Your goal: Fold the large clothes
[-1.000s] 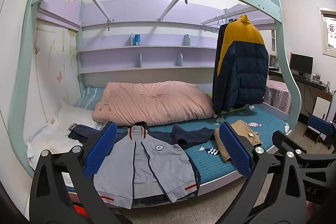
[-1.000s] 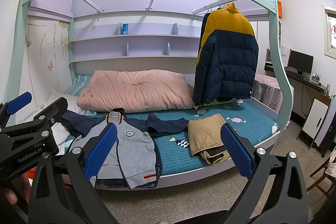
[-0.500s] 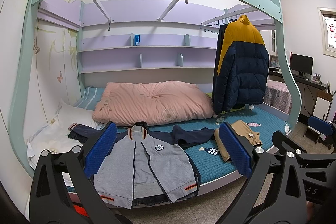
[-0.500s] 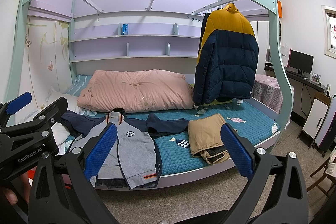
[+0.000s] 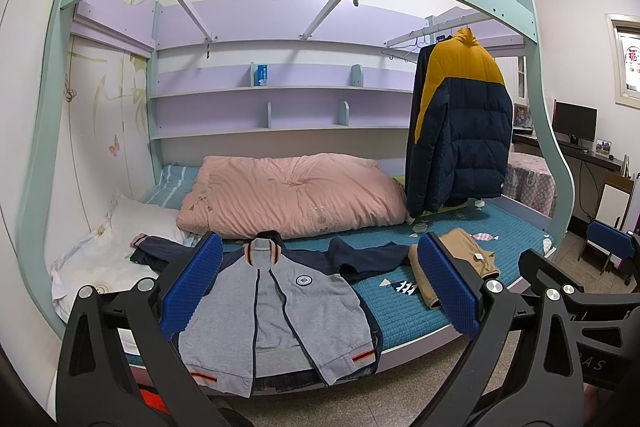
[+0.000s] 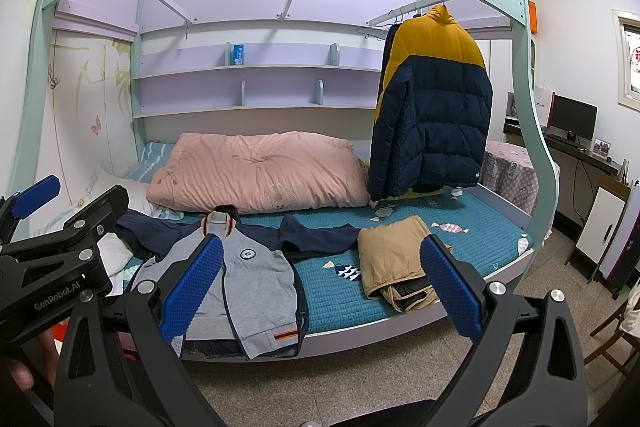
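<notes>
- Lying face up across the near edge of the bed (image 5: 404,315), the grey jacket (image 5: 280,303) has its navy sleeves spread to either side, collar toward the pink quilt (image 5: 292,199) and hem hanging a little over the bed rail; what looks like denim shows under the hem
- Neither tool is touching it: the left tool (image 5: 320,287) is spread wide with nothing between its blue pads, and the right tool (image 6: 320,287) is just as wide and just as empty, both held back from the bed over the floor
- To start well, I would bring each tool down on one side of the jacket, pinch one layer near a shoulder or sleeve seam, and fold the sleeves in across the chest before doubling hem to collar, keeping the front zip edges aligned so the fold lies flat
- A tan garment (image 6: 396,267) lies already folded to the right of the jacket, apart from it, with a dark lining showing at its open edge
- No basket or box for folded clothes is visible; the wall shelves hold one small blue box (image 5: 262,75)
- A navy and yellow puffer coat (image 5: 460,123) hangs from a rail at the bed's far right
</notes>
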Tool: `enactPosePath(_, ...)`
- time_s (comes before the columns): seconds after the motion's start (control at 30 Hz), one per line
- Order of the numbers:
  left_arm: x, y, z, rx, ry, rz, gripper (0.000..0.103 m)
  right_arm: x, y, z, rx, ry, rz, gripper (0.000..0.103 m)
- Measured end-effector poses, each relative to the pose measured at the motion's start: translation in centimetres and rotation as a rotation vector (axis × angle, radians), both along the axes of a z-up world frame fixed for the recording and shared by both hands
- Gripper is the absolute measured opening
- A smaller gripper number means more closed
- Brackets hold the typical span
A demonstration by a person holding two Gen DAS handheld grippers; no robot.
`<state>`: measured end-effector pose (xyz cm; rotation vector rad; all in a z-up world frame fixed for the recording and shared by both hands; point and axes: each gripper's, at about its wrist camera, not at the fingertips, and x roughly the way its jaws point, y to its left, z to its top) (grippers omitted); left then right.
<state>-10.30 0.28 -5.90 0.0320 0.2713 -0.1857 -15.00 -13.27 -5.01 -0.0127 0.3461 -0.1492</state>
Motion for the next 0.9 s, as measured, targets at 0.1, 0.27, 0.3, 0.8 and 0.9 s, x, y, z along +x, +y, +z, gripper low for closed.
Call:
enactPosePath(0.1, 0.0, 0.0, 0.0, 0.002, -0.001, 0.001, 0.098, 0.0, 0.0, 0.0, 0.0, 0.001, 0.0, 0.095)
enactPosePath(0.27, 0.0, -0.1, -0.1, 0.001, 0.001, 0.0, 0.098, 0.0, 0.1, 0.0, 0.0, 0.003, 0.0, 0.095)
enactPosePath(0.3, -0.1, -0.2, -0.1, 0.001, 0.0, 0.0, 0.098, 0.1, 0.0, -0.1, 0.0, 0.003, 0.001, 0.095)
enactPosePath(0.8, 1.8, 1.6, -1.4, 0.001, 0.038, -0.005, 0.098, 2.1, 0.1, -1.4, -0.001, 0.04, 0.001, 0.095)
enactPosePath(0.9, 3.0, 1.9, -2.2, 0.002, 0.064, 0.0, 0.098, 3.3, 0.3, -2.1, -0.003, 0.07, 0.006, 0.095)
